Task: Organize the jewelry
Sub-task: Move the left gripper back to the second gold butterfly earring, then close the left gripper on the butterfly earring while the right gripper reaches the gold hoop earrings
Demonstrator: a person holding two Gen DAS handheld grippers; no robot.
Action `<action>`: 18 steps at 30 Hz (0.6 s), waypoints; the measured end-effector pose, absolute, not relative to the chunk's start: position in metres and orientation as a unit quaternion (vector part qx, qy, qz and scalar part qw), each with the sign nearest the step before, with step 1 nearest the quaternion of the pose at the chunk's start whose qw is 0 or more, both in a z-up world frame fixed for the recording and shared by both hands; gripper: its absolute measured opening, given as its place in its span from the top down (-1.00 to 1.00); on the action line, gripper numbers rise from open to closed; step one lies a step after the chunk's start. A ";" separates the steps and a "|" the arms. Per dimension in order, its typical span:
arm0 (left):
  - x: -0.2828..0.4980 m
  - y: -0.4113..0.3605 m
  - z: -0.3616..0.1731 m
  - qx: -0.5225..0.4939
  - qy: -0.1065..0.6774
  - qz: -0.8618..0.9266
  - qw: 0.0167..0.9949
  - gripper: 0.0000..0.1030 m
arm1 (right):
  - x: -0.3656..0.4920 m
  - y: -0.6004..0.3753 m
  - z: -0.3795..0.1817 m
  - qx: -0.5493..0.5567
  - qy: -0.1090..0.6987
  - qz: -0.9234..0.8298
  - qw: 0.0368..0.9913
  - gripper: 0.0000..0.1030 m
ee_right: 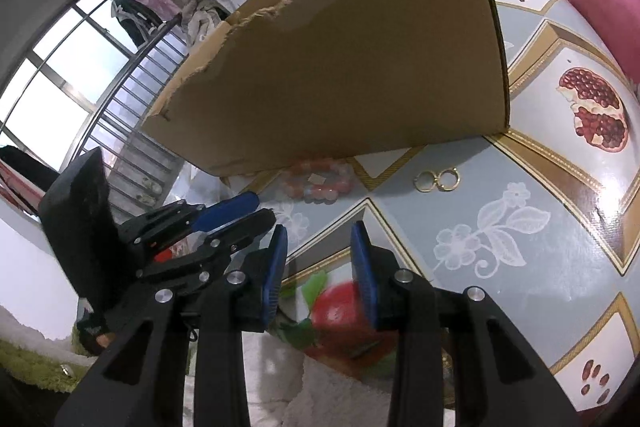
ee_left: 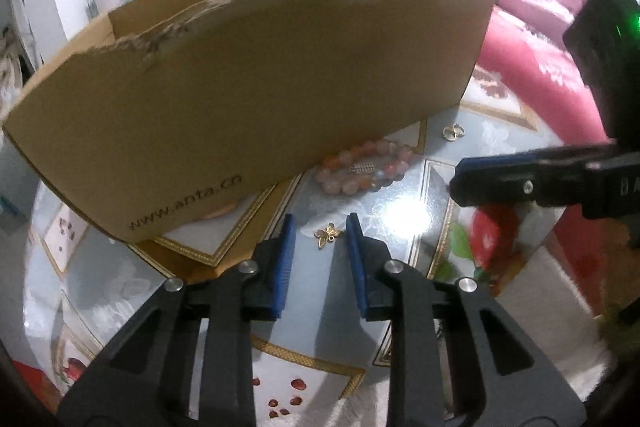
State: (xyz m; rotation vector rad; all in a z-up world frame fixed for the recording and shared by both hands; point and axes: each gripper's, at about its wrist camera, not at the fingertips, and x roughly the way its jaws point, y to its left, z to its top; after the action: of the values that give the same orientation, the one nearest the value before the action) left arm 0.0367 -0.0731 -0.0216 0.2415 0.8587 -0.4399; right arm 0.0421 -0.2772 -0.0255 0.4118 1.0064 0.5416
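Here, cardboard box [ee_left: 248, 83] stands on patterned tabletop [ee_right: 460, 211]. Pink bead bracelet [ee_left: 360, 167] lies against box's near wall; pair of gold rings [ee_right: 437, 180] just right of it. Gold flower charm [ee_left: 329, 234] nearer, between left gripper's [ee_left: 321, 227] parted pads, untouched. Right gripper [ee_right: 319, 235] parted, empty, below the box.

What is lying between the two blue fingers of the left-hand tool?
A small gold flower charm lies on the patterned tabletop, just ahead of the left gripper and framed by its open fingertips, untouched. The left wrist view shows it.
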 end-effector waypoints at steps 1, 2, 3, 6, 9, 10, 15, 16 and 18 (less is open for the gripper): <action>0.036 -0.075 -0.022 0.118 0.411 -0.213 0.879 0.65 | 0.043 -0.277 -0.026 0.194 0.473 0.253 0.821 0.35; 0.036 -0.076 -0.022 0.118 0.412 -0.213 0.878 0.67 | 0.043 -0.277 -0.026 0.194 0.473 0.252 0.821 0.35; 0.037 -0.076 -0.022 0.117 0.413 -0.212 0.878 0.68 | 0.044 -0.278 -0.026 0.195 0.473 0.252 0.821 0.35; 0.039 -0.076 -0.022 0.112 0.417 -0.212 0.877 0.74 | 0.044 -0.280 -0.029 0.198 0.473 0.251 0.821 0.35; 0.039 -0.073 -0.021 0.111 0.418 -0.211 0.876 0.77 | 0.043 -0.280 -0.029 0.199 0.471 0.249 0.822 0.35; 0.038 -0.073 -0.021 0.110 0.418 -0.211 0.877 0.77 | 0.042 -0.280 -0.027 0.198 0.470 0.248 0.823 0.35; 0.039 -0.075 -0.021 0.107 0.417 -0.211 0.878 0.77 | 0.040 -0.285 -0.023 0.198 0.464 0.244 0.828 0.35; 0.039 -0.075 -0.021 0.106 0.417 -0.212 0.878 0.77 | 0.040 -0.285 -0.022 0.195 0.462 0.242 0.831 0.35; 0.040 -0.077 -0.022 0.104 0.417 -0.212 0.878 0.77 | 0.039 -0.287 -0.019 0.187 0.458 0.236 0.836 0.35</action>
State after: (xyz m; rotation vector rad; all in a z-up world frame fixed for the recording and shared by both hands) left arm 0.0404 -0.0767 -0.0218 0.2179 0.8703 -0.4418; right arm 0.0391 -0.2871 -0.0191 0.3961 0.9696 0.4991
